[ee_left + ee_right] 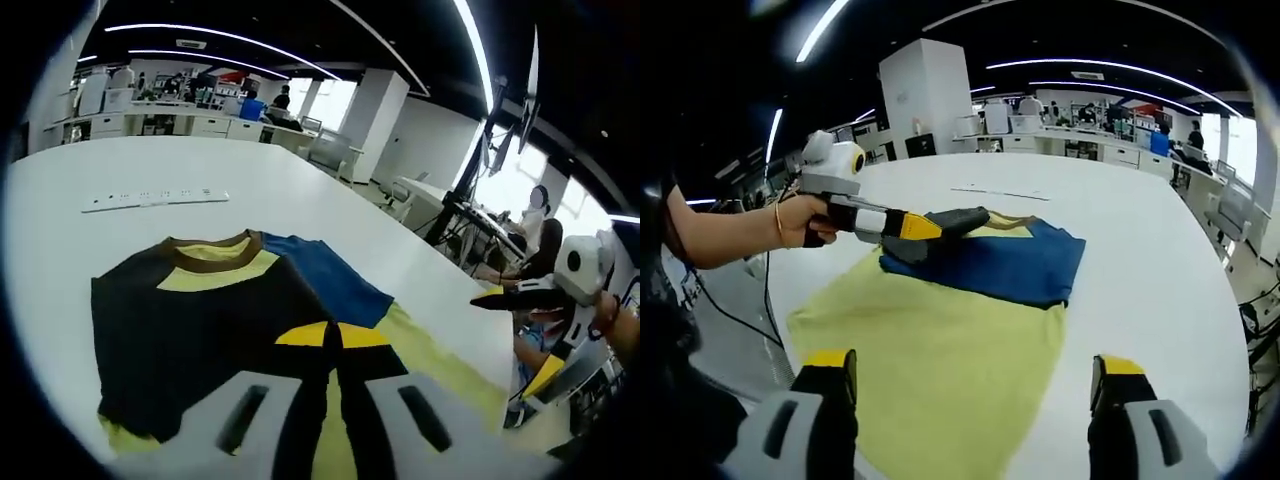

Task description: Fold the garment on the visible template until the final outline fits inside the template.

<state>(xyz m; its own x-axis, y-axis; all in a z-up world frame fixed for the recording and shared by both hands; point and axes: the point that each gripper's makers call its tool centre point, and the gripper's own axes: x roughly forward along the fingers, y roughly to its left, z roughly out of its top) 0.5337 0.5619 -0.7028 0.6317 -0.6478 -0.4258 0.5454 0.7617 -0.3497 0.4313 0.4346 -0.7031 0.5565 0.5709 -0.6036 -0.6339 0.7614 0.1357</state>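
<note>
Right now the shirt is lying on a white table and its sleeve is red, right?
Not quite. The sleeve is blue, not red; the right gripper view shows it clearly beside the yellow part. The rest is right: the shirt does lie on the white table.

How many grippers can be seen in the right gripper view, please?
2. The right gripper rises from the bottom edge with its jaws wide apart above the yellow fabric. The left gripper enters from the left, above the blue part of the garment.
</note>
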